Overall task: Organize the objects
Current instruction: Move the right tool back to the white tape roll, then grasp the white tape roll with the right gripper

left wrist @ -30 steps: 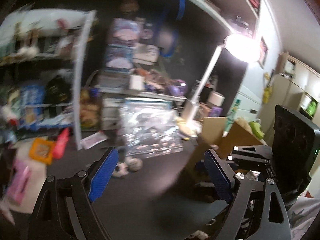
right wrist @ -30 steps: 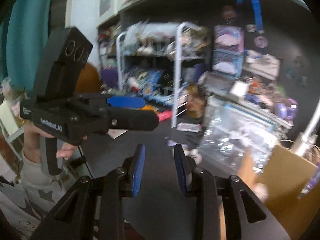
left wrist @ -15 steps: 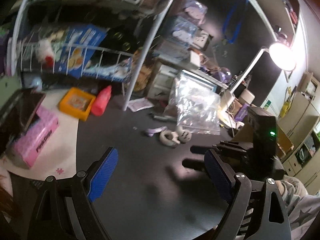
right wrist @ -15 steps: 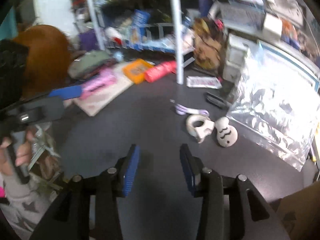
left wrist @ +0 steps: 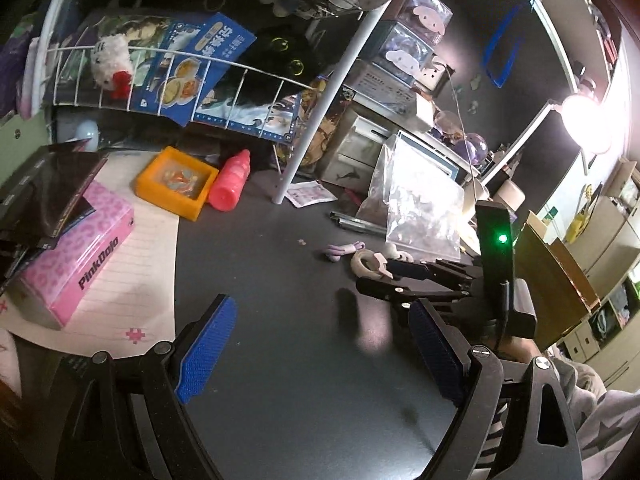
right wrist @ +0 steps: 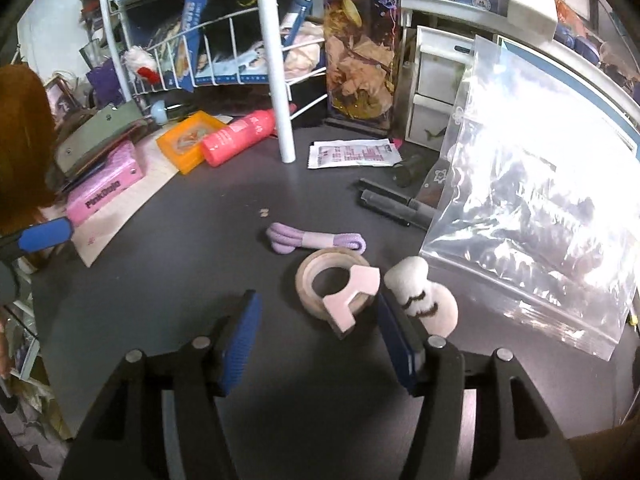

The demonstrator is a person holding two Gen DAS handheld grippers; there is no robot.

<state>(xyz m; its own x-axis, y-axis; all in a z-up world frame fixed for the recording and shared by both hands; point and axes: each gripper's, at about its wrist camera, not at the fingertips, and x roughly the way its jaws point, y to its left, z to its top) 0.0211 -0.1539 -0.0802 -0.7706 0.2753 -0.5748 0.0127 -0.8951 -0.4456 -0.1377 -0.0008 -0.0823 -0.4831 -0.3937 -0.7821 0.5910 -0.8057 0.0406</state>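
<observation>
We've got a dark bench (left wrist: pixel 304 360) here, a white wire rack (left wrist: pixel 320 80) crammed at the back, a lit desk lamp (left wrist: pixel 586 126) glaring on the right, and cream cabinets (left wrist: pixel 612 236) further off.

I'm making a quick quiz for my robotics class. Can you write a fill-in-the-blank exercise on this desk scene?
1. The tape roll lies ahead of the right gripper, whose jaws are ____.
2. The bundled cord beyond the roll is ____ in colour.
3. The pink bottle lies on its ____.
4. The left gripper holds ____.

Missing words: open; purple; side; nothing
</observation>
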